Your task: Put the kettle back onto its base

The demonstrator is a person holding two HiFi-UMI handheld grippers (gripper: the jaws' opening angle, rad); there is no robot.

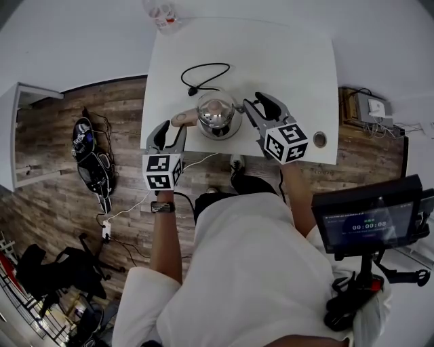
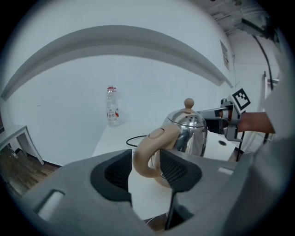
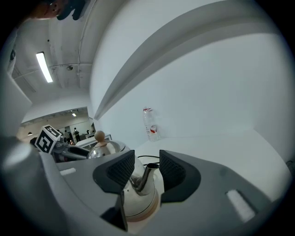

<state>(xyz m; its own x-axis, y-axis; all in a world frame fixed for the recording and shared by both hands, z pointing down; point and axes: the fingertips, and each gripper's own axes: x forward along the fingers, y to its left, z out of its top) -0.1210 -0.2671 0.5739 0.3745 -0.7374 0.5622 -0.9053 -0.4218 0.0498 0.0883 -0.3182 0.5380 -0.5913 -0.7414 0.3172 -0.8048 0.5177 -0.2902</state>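
A steel kettle [image 1: 217,115] with a beige handle [image 1: 182,119] stands near the front edge of the white table [image 1: 271,54]. A beige ring [image 3: 148,212] shows under its body. My left gripper [image 1: 172,129] is open, with the handle [image 2: 150,154] between its pads and small gaps at the sides. My right gripper [image 1: 261,106] is open too, and its pads flank the kettle's thin spout [image 3: 144,177] without pressing it. In the left gripper view the kettle [image 2: 189,131] sits just past my left gripper [image 2: 145,168]. The right gripper view has my right gripper [image 3: 146,171] around the spout.
A black power cord [image 1: 203,74] curls on the table behind the kettle. A clear plastic bottle [image 1: 163,13] stands at the far edge by the wall. A round cable hole [image 1: 319,139] sits at the table's front right corner. A screen on a stand [image 1: 369,220] is at my right.
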